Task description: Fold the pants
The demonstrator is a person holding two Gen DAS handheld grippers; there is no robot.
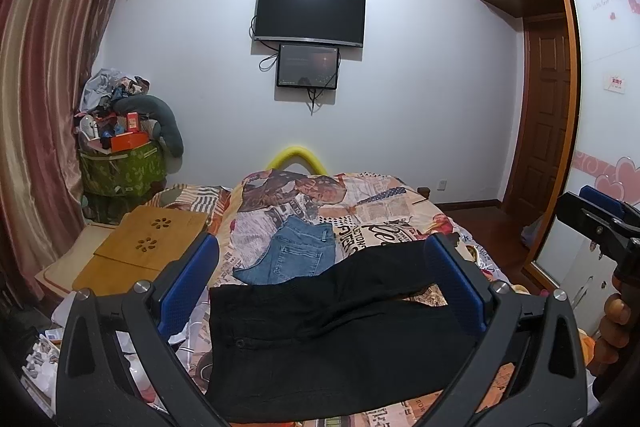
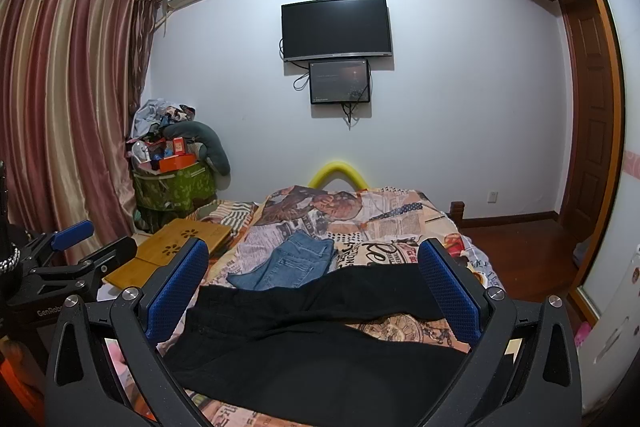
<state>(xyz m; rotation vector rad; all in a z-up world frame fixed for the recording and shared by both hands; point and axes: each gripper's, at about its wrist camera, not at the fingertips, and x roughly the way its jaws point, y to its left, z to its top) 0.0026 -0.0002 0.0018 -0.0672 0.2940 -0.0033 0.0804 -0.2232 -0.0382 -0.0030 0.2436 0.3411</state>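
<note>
Black pants [image 1: 336,339] lie spread on the bed's near end, waistband to the left, legs running right; the right wrist view shows the same black pants [image 2: 320,343]. My left gripper [image 1: 322,247] hovers above them, open, its blue pads wide apart with nothing between. My right gripper [image 2: 314,251] is likewise open over the pants. The right gripper [image 1: 600,223] also shows at the right edge of the left wrist view, held by a hand [image 1: 614,327]. At the left edge of the right wrist view is the left gripper [image 2: 72,247].
Folded blue jeans [image 1: 290,253] lie farther up the patterned bedspread [image 1: 380,207]. A wooden lap tray [image 1: 152,235] rests at the bed's left. A green bag [image 1: 120,167] piled with clutter stands by the curtains. A wardrobe [image 1: 600,107] and door are on the right.
</note>
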